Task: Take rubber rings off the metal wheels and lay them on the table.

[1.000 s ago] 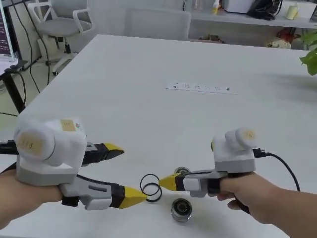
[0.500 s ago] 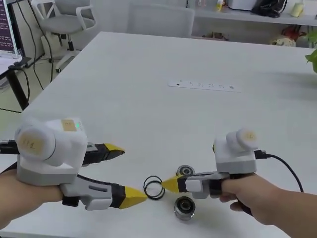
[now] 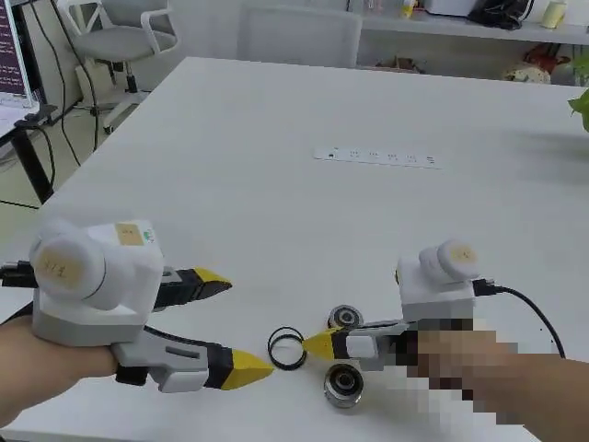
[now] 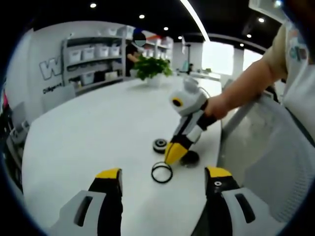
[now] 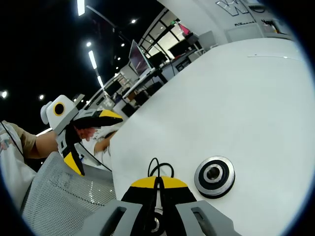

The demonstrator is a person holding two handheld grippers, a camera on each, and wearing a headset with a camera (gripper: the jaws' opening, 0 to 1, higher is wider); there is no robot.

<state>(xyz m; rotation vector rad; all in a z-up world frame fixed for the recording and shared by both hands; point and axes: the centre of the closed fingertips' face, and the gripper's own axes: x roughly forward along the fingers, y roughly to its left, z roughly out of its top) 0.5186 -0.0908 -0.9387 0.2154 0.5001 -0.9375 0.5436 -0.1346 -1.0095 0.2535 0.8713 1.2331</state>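
Two thin black rubber rings (image 3: 287, 348) lie overlapped on the white table (image 3: 304, 212), also seen in the left gripper view as rubber rings (image 4: 162, 172). My right gripper (image 3: 317, 343) is shut, its yellow tips pinching the edge of one ring (image 5: 160, 169). One metal wheel (image 3: 346, 318) lies just behind that gripper, shown face-up as a wheel (image 5: 214, 175). A second wheel (image 3: 342, 384) stands in front of it. My left gripper (image 3: 235, 322) is open, a short way left of the rings, with nothing between its jaws (image 4: 164, 174).
A white power strip (image 3: 375, 157) lies in the middle of the table. Office chairs (image 3: 124, 41) stand beyond the far left corner. The table's near edge runs close under both hands. A plant (image 4: 150, 69) sits at the far side.
The head view has shifted slightly. Both grippers, the rings and the wheels keep their places.
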